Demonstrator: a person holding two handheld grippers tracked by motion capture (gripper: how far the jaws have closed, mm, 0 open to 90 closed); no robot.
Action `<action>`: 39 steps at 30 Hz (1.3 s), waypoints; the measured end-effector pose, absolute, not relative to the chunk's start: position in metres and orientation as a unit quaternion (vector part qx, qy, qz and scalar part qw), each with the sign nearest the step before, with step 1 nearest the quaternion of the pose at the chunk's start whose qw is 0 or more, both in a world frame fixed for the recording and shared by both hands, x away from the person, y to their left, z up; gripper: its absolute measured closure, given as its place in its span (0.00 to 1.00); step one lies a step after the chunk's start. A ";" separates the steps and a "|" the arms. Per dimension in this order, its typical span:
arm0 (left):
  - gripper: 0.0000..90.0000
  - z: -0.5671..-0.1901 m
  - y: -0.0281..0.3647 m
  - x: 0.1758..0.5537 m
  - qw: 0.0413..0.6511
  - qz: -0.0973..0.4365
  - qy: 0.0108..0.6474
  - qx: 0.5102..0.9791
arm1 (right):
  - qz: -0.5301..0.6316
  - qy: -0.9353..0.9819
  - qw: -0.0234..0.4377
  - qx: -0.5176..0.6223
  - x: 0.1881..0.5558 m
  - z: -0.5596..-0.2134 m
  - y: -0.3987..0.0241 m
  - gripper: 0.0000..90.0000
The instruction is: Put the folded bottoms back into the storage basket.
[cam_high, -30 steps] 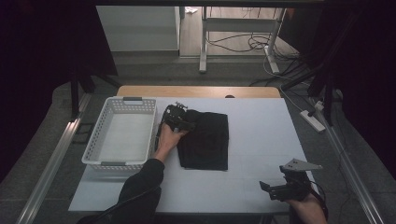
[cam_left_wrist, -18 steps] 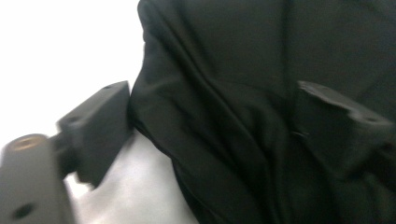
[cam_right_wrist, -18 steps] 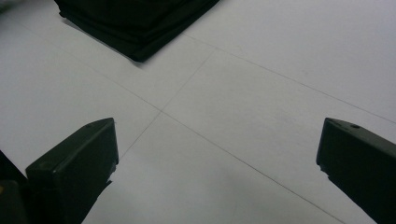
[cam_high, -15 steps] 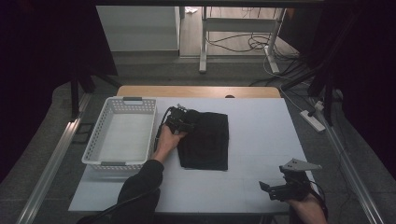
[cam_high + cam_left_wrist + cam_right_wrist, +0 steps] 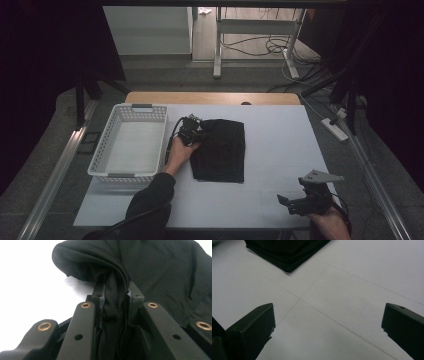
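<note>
Folded black fabric garment (image 5: 220, 150): soft, limp cloth in a flat rectangular stack, lying mid-table on the white tabletop (image 5: 280, 150), just right of the white perforated plastic basket (image 5: 129, 145). Likely light and floppy; layers may slide apart or unfold if lifted by one corner alone, so a hold across the folded edge, through all layers, seems safest. Left gripper (image 5: 115, 296): at the stack's far left corner, jaws having just closed, now pinching a bunched fold of the cloth between its pads. Right gripper (image 5: 300, 202): near the table's front right edge, well apart from the garment, jaws spread with nothing between them. Open room: bare tabletop right and in front of the stack; basket interior unoccupied; basket wall close on the left.
</note>
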State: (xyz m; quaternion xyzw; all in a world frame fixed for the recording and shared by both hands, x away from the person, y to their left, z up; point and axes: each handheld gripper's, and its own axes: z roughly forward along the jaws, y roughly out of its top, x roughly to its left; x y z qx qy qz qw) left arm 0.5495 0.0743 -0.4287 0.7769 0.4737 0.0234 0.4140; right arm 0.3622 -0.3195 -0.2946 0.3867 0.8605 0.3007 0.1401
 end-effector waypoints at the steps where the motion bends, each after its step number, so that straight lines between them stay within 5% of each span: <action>1: 0.82 -0.428 0.073 0.548 0.410 0.032 0.470 0.781 | 0.304 0.861 0.137 0.383 0.362 -0.294 -0.319 0.00; 14: 0.82 -0.428 0.070 0.544 0.409 0.052 0.470 0.780 | 0.332 0.864 0.147 0.349 0.364 -0.292 -0.313 0.00; 39: 0.82 -0.429 0.069 0.540 0.409 0.067 0.470 0.779 | 0.328 0.885 0.092 0.316 0.386 -0.302 -0.273 0.00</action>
